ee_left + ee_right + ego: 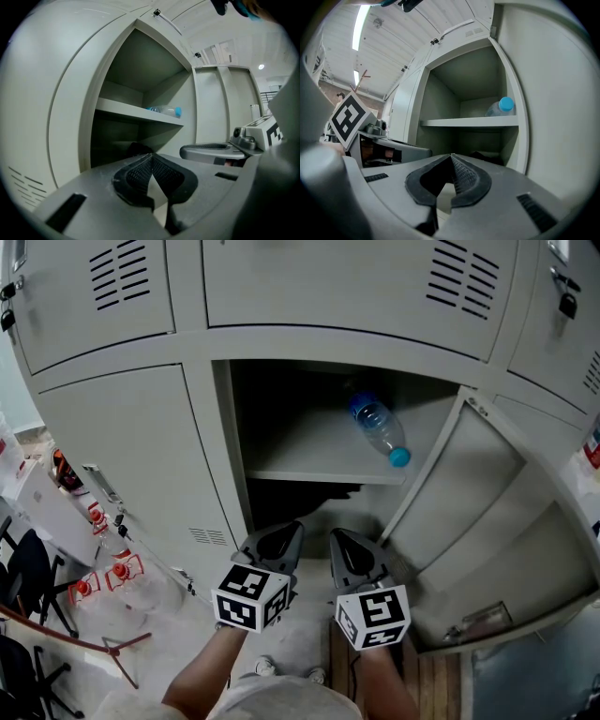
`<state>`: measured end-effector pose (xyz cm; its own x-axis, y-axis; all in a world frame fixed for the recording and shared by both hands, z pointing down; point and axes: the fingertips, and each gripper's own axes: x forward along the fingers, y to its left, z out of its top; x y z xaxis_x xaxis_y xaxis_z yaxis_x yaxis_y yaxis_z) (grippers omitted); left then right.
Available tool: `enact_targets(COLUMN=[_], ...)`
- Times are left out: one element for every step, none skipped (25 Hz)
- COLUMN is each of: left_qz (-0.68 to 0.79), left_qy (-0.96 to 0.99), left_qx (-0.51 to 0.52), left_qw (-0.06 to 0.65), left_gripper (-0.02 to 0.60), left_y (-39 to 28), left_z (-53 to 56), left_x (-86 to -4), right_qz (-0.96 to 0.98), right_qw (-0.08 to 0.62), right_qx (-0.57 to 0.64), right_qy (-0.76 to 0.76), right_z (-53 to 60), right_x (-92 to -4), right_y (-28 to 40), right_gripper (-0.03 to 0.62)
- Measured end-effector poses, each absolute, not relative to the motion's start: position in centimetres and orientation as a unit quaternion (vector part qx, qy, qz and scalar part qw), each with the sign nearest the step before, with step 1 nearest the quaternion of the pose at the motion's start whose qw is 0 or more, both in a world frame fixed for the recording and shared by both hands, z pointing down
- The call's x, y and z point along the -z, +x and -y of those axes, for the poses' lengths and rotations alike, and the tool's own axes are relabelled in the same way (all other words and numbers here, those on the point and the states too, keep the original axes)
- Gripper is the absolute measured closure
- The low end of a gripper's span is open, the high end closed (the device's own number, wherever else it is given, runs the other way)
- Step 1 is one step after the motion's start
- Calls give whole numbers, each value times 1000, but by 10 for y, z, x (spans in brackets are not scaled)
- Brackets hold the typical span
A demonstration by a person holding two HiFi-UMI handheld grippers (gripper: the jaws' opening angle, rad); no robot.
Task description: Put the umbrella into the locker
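**Locker open, both claws empty: stowing step looks complete**

Head view: locker [217, 427] with door [469, 484] swung wide to the right. A bottle [380, 430] lies on the shelf [300, 446]. Below the shelf sits a dark shape [314, 495], probably the umbrella, inside the lower compartment. The left claw [286, 532] and right claw [342, 538] sit side by side just outside the opening.

Left gripper view: claw pressed together, nothing between the pads.

Right gripper view: claw pressed together, likewise empty.

Next move, as judged: draw both claws clear, then perhaps push the door closed.
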<state>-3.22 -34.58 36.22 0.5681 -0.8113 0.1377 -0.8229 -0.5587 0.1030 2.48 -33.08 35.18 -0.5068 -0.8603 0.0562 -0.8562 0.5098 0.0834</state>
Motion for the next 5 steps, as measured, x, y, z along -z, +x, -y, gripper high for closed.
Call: enact_targets(left_qz=[463, 463, 462, 462, 462], left_qy=[882, 882, 882, 883, 883], left_qx=[-38, -39, -40, -41, -42], left_qw=[78, 77, 77, 78, 78], left_gripper=[575, 575, 575, 575, 575], left_y=[-32, -31, -31, -30, -30], left_z=[346, 346, 345, 345, 345], left_x=[-362, -363, -363, -364, -365], right_qz=[868, 868, 868, 868, 869], right_qw=[45, 45, 45, 45, 45], right_qx=[23, 23, 23, 23, 23], right_qy=[494, 494, 494, 493, 493], right_z=[331, 331, 330, 330, 330], right_x=[-352, -352, -352, -352, -352], right_y=[25, 25, 25, 24, 24], right_gripper=[591, 592, 592, 591, 591])
